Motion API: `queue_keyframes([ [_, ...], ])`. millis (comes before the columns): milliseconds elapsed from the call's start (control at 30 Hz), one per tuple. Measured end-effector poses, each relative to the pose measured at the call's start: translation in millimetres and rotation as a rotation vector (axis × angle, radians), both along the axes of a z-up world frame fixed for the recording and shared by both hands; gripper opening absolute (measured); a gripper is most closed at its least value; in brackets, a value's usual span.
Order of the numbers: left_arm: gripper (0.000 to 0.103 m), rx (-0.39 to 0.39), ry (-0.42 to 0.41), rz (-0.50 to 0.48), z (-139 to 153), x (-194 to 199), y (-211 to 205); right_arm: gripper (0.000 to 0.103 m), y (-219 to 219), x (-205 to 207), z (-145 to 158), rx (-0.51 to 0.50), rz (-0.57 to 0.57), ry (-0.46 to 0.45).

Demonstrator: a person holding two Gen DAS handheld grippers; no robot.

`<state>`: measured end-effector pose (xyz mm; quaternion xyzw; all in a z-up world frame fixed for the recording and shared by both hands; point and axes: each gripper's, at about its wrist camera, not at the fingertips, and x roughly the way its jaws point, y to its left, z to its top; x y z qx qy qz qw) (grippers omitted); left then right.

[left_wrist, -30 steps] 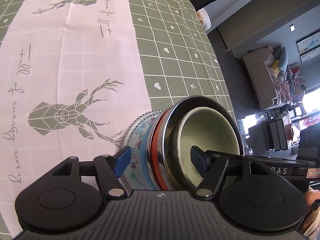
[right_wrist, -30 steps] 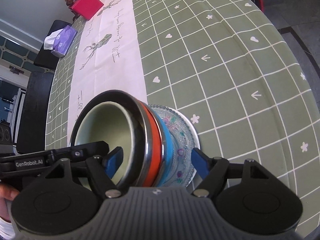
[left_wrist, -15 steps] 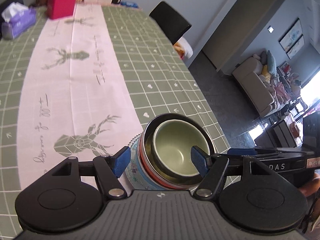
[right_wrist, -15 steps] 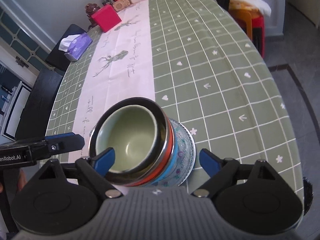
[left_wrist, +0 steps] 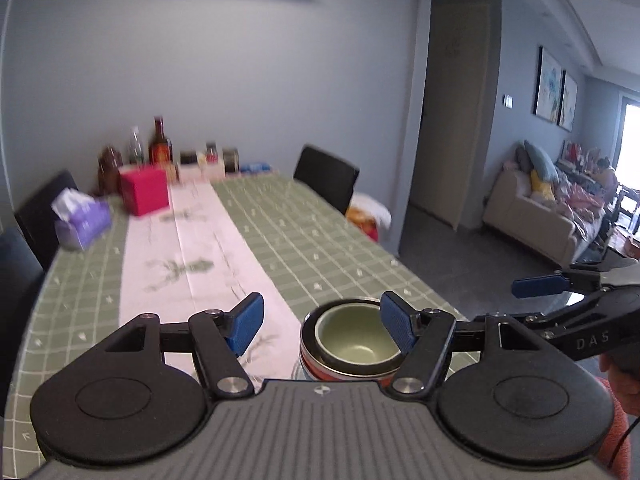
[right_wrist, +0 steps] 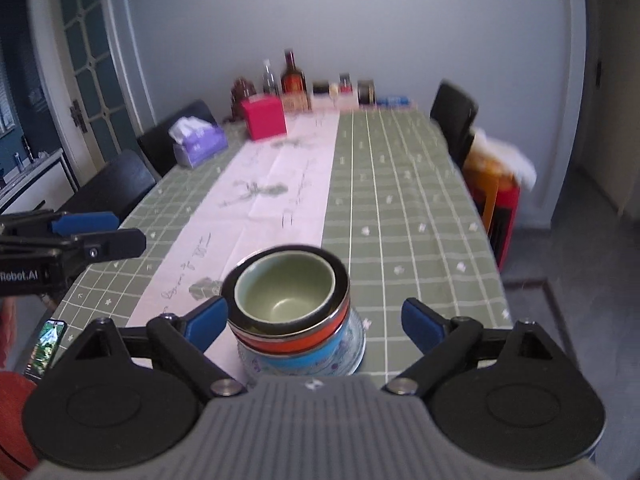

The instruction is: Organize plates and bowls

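Blue-padded left tongs [left_wrist: 322, 326] stand apart, clamping nothing. The right tongs [right_wrist: 316, 322] have just been opening and gape wide around the stack of bowls [right_wrist: 296, 316] without touching it. That stack, green bowl [right_wrist: 285, 290] innermost, sits upright near the front edge of the green-checked counter [right_wrist: 400, 208]. Farther back lie a purple tissue pack [right_wrist: 198, 142] and a red box [right_wrist: 265, 117].
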<state>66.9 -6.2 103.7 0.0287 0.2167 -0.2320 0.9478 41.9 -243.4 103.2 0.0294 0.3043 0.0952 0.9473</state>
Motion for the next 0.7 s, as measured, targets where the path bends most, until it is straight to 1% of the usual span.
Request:
queue_keyframes([
  [33,0.079,-0.001,-0.038,-0.001,-1.6,-7.7,-0.8,0.096,0.7,-11.2,-1.5,-0.003,-0.009,-0.036],
  [100,0.079,-0.003,-0.108,0.017,-7.5,-24.1,-2.7,0.099,0.4,-31.4,-7.2,0.019,-0.013,-0.096],
  [133,0.079,0.0,-0.137,0.038,-11.7,-30.6,-4.0,0.1,-0.4,-40.1,-11.4,0.042,-0.013,-0.113],
  [167,0.081,-0.003,-0.156,0.067,-16.1,-37.0,-4.9,0.1,-0.5,-48.9,-16.5,0.066,-0.02,-0.12],
  [200,0.089,-0.006,-0.164,0.107,-21.0,-42.8,-6.2,0.1,-1.2,-55.8,-21.7,0.084,-0.035,-0.125],
  [233,0.092,-0.006,-0.164,0.152,-25.9,-47.8,-7.7,0.1,-1.4,-61.6,-26.9,0.095,-0.052,-0.128],
  [267,0.093,-0.006,-0.16,0.196,-32.4,-51.4,-8.9,0.1,-1.4,-66.7,-32.5,0.103,-0.065,-0.131],
  [333,0.093,0.02,-0.163,0.252,-44.7,-57.2,-12.4,0.1,0.1,-77.0,-45.2,0.107,-0.092,-0.143],
  [400,0.093,0.074,-0.176,0.292,-58.8,-63.3,-16.9,0.1,2.8,-87.8,-57.3,0.101,-0.127,-0.175],
  [467,0.093,0.132,-0.183,0.328,-73.9,-70.8,-22.8,0.1,7.7,-96.3,-68.5,0.073,-0.156,-0.194],
  [533,0.093,0.156,-0.171,0.359,-86.6,-78.5,-26.4,0.1,13.9,-103.5,-79.3,0.043,-0.171,-0.218],
  [700,0.093,0.143,-0.048,0.339,-113.0,-80.3,-25.7,0.1,26.8,-118.7,-101.9,-0.047,-0.163,-0.256],
])
